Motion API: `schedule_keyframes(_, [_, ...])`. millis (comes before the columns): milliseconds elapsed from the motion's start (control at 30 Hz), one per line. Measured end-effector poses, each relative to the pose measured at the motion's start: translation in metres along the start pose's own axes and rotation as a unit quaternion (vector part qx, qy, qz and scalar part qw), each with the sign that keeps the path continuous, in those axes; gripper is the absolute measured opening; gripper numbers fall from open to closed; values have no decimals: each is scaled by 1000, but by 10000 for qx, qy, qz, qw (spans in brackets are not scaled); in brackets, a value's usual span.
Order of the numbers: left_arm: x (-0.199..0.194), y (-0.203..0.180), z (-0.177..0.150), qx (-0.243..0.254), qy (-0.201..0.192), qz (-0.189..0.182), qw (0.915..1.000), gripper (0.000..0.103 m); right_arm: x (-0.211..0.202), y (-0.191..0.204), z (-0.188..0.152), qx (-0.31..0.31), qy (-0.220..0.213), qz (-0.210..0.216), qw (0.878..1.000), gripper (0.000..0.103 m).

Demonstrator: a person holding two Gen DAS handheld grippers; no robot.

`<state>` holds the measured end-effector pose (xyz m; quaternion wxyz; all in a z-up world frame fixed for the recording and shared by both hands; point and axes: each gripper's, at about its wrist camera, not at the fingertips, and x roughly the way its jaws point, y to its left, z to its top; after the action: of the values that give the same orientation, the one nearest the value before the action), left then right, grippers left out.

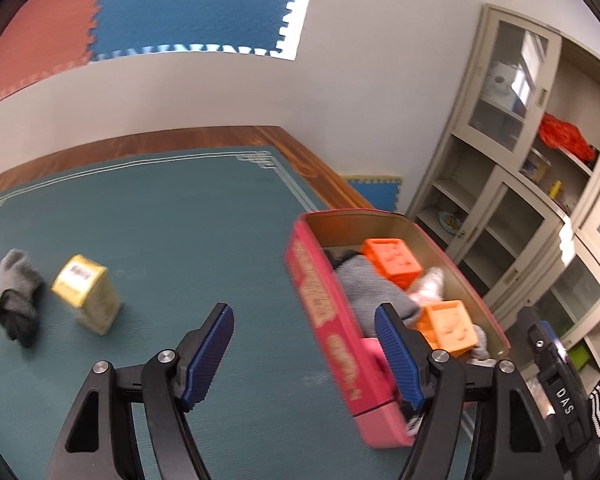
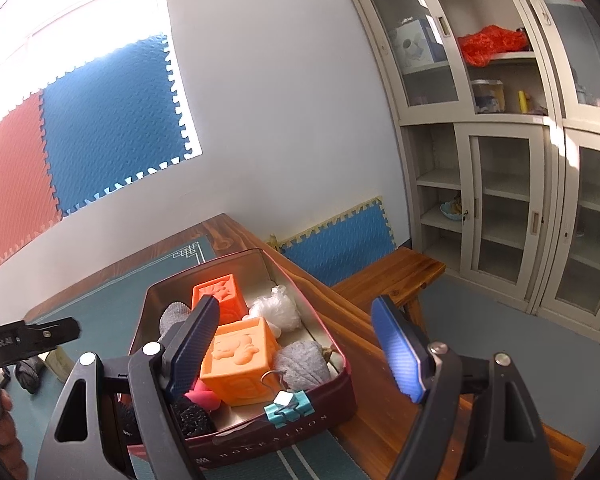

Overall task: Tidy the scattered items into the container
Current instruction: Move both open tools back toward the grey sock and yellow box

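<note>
Left tool (image 1: 304,322) is sitting with fingers spread wide, gripping nothing, hovering over the green mat (image 1: 160,220) on the tabletop (image 1: 312,168). Its right finger is overlapping the near wall of the red tin (image 1: 332,332) at 3 o'clock in the left wrist view. Right tool (image 2: 296,334) is likewise gaping wide and holding nothing, its left finger hanging over the tin's interior.

The tin is resting on the mat near the tabletop's right edge. Inside it: two orange cubes (image 2: 240,362), grey sock bundles (image 2: 302,362), a white mesh ball (image 2: 276,312), a pink item (image 2: 204,396) and a black scrubby item (image 2: 192,414); a teal binder clip (image 2: 288,404) is sitting on its near rim.

At 9 o'clock in the left view, a yellow box (image 1: 86,294) and a grey sock (image 1: 16,298) are lying on the mat, just beside each other, well apart from the tin.

Beyond, a beige cabinet (image 2: 500,160) is standing at 2 o'clock.
</note>
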<state>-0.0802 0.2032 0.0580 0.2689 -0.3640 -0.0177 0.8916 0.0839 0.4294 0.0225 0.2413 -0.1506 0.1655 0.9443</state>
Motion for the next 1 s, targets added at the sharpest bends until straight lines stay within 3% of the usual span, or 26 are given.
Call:
schedule_keyframes(433, [-47,115,-14,-817,-348,885,9921,75,-14,32,4,-565,-268,-11,9980,82])
schedule_keyframes(633, [-64,177,-20,-1375,-451,1246,9816,75,-32,91,16,-900,-180,896,9917,85])
schedule_keyframes(833, [-71,230,-25,-1759,-450,1590,9704,75,-26,163,5,-1349,269,1965,9708,102])
schedule_keyframes(1000, [-66,252,-26,-1779,-325,1767,9675,75,-13,200,-13,-1595,556,2310,9582,102])
